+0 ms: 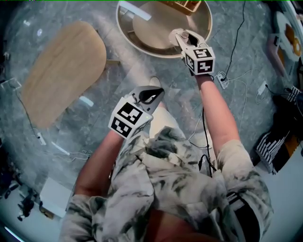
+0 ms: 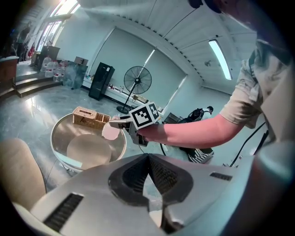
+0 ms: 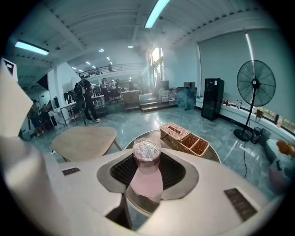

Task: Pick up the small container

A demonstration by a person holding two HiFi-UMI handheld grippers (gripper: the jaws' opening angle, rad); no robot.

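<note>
The small container [image 3: 146,154], a pink tub with a clear lid, sits upright between the pads of my right gripper [image 3: 147,161], which is shut on it. In the left gripper view the pink container [image 2: 110,131] hangs above the round tray table [image 2: 60,133], held out from the marker cube. In the head view my right gripper [image 1: 178,36] reaches over the table's [image 1: 142,47] near right part. My left gripper [image 1: 152,94] hovers lower, over the floor, away from the table. Its jaws are shut with nothing between them [image 2: 148,159].
A wicker basket [image 3: 186,138] with compartments stands at the table's far side [image 1: 182,4]. A beige wooden stool top [image 1: 64,71] lies to the left. Cables and a power strip [image 1: 222,78] trail over the floor on the right. A standing fan [image 3: 256,85] is beyond.
</note>
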